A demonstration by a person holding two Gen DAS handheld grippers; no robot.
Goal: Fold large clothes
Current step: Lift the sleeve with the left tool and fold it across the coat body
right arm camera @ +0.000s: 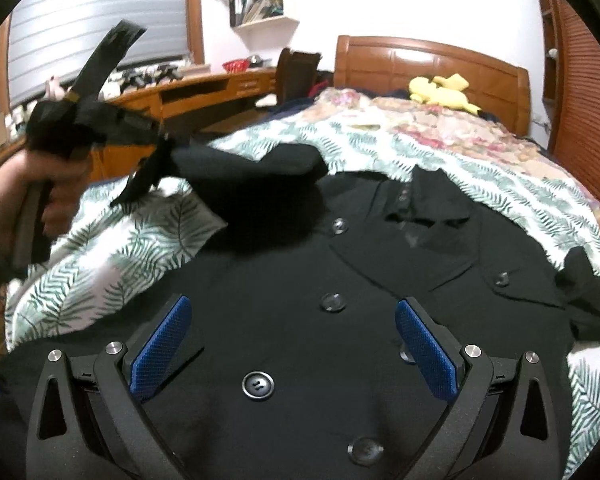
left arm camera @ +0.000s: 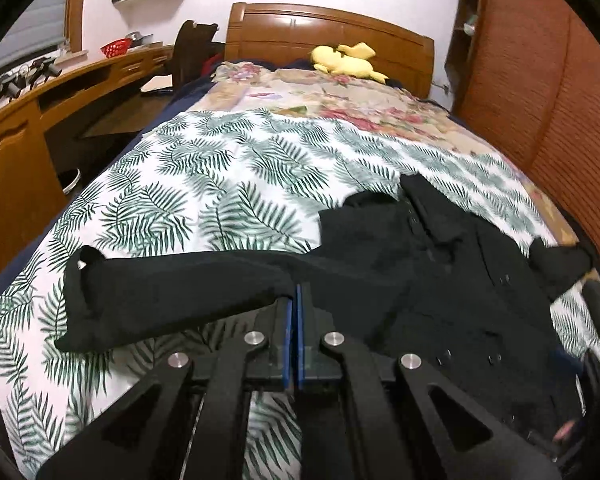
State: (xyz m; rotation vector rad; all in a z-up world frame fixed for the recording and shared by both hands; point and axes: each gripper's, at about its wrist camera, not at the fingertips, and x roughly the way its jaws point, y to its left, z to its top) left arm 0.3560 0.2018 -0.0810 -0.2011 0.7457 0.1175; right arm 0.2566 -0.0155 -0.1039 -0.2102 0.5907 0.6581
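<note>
A black buttoned coat (right arm camera: 340, 280) lies face up on the bed, collar toward the headboard. It also shows in the left wrist view (left arm camera: 420, 264). My left gripper (left arm camera: 294, 292) is shut on the coat's left sleeve (left arm camera: 172, 292), which stretches out to the left above the bedspread. In the right wrist view the left gripper (right arm camera: 148, 168) holds that sleeve (right arm camera: 252, 176) lifted off the bed. My right gripper (right arm camera: 292, 332) is open, its blue pads (right arm camera: 160, 344) spread wide over the coat's button front, holding nothing. The coat's right sleeve (right arm camera: 588, 292) lies bunched at the right.
The bed has a palm-leaf bedspread (left arm camera: 204, 184), a floral sheet (left arm camera: 340, 96) and a yellow plush toy (left arm camera: 346, 60) by the wooden headboard (left arm camera: 324, 28). A wooden desk (left arm camera: 40, 112) runs along the left. A brown slatted wardrobe (left arm camera: 540, 80) stands on the right.
</note>
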